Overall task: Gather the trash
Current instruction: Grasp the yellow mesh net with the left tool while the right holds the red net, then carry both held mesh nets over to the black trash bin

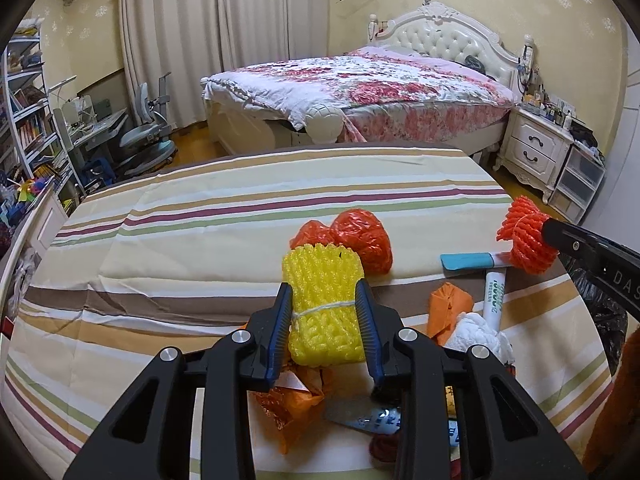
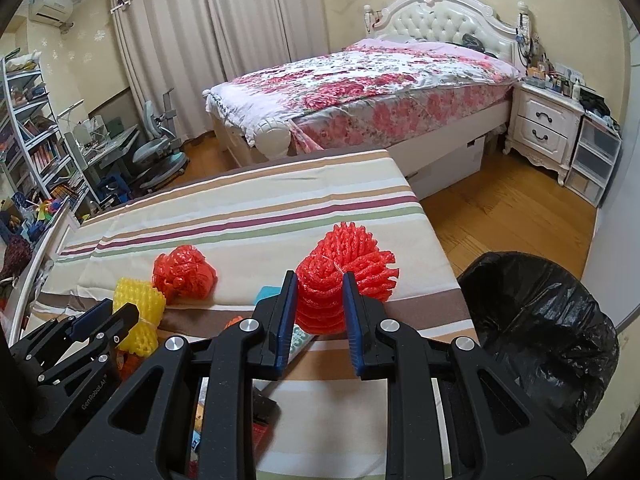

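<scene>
A home bedroom: a bed (image 1: 360, 92) with floral quilt, nightstand (image 1: 534, 148), curtains (image 1: 208, 32), bookshelf (image 1: 28, 120) and desk chair (image 1: 146, 136)

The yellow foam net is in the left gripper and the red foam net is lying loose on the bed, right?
Not quite. The yellow foam net is in the left gripper, but the red foam net is clamped in the right gripper, as the right wrist view shows.

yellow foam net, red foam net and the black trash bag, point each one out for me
yellow foam net (image 1: 322, 280), left wrist view, upper body above the string.
red foam net (image 2: 348, 252), right wrist view, flared top above the pads.
black trash bag (image 2: 536, 320), right wrist view, crinkled plastic of its near side.
</scene>
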Motion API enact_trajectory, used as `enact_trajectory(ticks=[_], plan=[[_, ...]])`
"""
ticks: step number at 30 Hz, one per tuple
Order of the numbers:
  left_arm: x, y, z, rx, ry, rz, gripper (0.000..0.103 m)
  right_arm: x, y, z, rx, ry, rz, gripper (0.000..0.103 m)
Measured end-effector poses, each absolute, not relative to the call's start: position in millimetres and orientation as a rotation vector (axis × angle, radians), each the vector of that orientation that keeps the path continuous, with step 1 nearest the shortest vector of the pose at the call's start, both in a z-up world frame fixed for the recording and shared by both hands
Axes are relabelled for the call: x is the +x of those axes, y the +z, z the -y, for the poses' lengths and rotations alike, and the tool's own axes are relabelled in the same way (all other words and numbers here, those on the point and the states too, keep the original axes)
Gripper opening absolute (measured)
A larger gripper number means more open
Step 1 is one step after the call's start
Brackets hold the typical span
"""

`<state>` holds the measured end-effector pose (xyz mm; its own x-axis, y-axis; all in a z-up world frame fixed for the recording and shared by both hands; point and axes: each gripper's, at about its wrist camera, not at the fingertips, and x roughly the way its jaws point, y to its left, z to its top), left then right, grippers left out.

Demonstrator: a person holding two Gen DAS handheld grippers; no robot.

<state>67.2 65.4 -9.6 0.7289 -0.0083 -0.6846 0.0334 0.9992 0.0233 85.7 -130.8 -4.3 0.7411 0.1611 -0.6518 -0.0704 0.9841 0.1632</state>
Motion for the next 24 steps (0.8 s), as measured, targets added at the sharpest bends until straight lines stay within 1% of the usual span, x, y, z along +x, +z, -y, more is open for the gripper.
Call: enact_trajectory(ticks=[11,24], plan=[[59.8,-5.2,-100.9,-0.006,0.034,-0.743,0.033,81.7,4.8,101.1,0.097,0.175,-0.711,0.022],[51.9,8.7,-115.7,-0.061,0.010,-0.723,0.033,69.1,14.9,107.9,0.100,0.161,-0.690,0.023]])
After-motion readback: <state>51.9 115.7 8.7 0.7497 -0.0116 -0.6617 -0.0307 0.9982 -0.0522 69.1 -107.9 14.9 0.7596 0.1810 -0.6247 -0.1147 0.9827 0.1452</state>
